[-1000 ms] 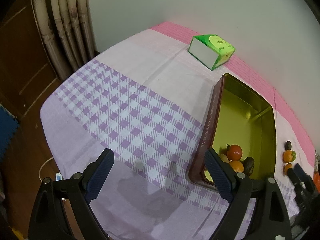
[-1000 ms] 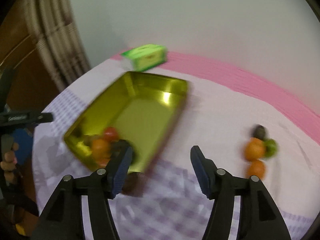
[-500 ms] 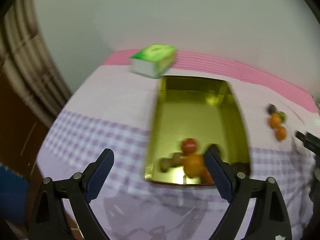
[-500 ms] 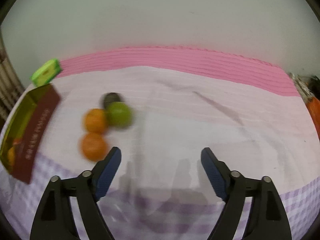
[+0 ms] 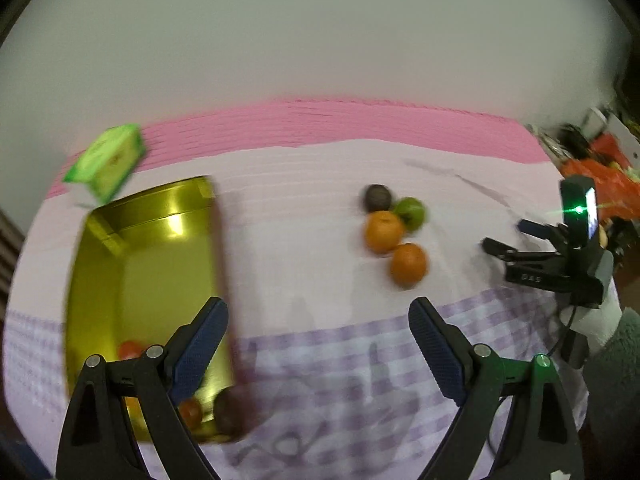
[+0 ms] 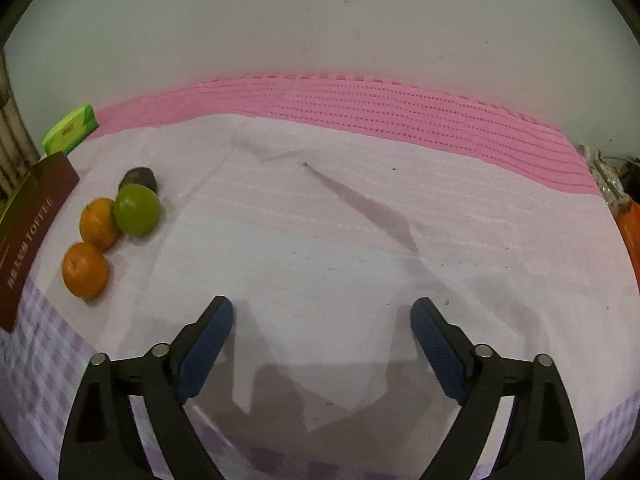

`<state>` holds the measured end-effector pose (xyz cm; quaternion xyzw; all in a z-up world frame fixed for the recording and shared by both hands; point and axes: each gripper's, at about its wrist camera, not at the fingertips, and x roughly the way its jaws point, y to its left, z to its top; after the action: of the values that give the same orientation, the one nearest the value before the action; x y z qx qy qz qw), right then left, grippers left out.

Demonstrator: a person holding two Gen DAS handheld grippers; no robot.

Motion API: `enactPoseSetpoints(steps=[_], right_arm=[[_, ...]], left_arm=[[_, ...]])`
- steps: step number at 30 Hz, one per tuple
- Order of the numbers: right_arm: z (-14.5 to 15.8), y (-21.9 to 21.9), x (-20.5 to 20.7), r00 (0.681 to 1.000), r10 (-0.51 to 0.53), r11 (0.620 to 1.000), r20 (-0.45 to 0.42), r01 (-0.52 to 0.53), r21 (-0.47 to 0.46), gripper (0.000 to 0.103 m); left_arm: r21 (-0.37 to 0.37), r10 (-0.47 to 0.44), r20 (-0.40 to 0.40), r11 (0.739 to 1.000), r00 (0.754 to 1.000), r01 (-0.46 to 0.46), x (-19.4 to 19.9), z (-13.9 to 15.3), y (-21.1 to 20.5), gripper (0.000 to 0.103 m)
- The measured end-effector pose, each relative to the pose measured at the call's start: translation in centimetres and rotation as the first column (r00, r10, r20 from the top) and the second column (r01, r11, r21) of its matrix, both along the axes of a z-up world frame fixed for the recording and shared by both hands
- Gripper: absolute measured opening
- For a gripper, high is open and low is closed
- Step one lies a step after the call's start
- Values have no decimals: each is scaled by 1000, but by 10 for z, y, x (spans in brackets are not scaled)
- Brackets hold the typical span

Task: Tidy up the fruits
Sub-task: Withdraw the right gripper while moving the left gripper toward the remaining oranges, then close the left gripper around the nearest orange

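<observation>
On the tablecloth [image 6: 320,240], four loose fruits [image 6: 138,209] cluster at ten o'clock of the empty, just-widened right gripper [image 6: 322,334], left gripper [image 5: 316,340] likewise open; a careless nudge might roll them.

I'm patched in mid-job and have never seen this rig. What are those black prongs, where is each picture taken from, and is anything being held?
No robot arm: a person holds a two-finger gripper in each hand, each with a forward-looking fisheye camera. The prongs are its fingers. In the left view, the left gripper is open and empty; the right gripper shows at the picture's right. In its own view the right gripper has just been opening, nothing between its fingers. On the tablecloth: a gold tin with some fruit, a green box, and two oranges, a green fruit and a dark fruit.
</observation>
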<state>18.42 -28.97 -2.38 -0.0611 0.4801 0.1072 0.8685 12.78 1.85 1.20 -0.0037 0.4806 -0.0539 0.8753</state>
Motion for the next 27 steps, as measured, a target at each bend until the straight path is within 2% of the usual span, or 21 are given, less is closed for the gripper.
enactPoseSetpoints(steps=[5, 11, 16, 18, 21, 24, 27], right_arm=[[-2, -5, 5, 999, 32, 999, -6, -32, -2, 103], [-4, -2, 6, 999, 32, 1000, -4, -32, -1, 103], [-4, -3, 7, 999, 31, 1000, -4, -31, -1, 103], [-4, -3, 6, 1000, 31, 1000, -4, -31, 0, 103], [-4, -3, 6, 999, 32, 1000, -4, -32, -1, 103], [-4, -3, 7, 999, 32, 1000, -4, -32, 0, 103], [-4, -3, 7, 999, 31, 1000, -4, -31, 0, 103]], left_arm=[[-26, -43, -28, 999, 999, 42, 25, -19, -31, 90], [-37, -59, -64, 998, 996, 57, 44, -42, -59, 87], [-50, -57, -108, 997, 992, 52, 53, -61, -71, 80], [-61, -47, -121, 997, 992, 40, 57, -65, -70, 73], [-65, -21, -135, 998, 991, 12, 63, -70, -69, 69], [-84, -5, -154, 996, 988, -8, 69, -75, -68, 61], [-90, 8, -163, 996, 987, -23, 70, -78, -67, 59]])
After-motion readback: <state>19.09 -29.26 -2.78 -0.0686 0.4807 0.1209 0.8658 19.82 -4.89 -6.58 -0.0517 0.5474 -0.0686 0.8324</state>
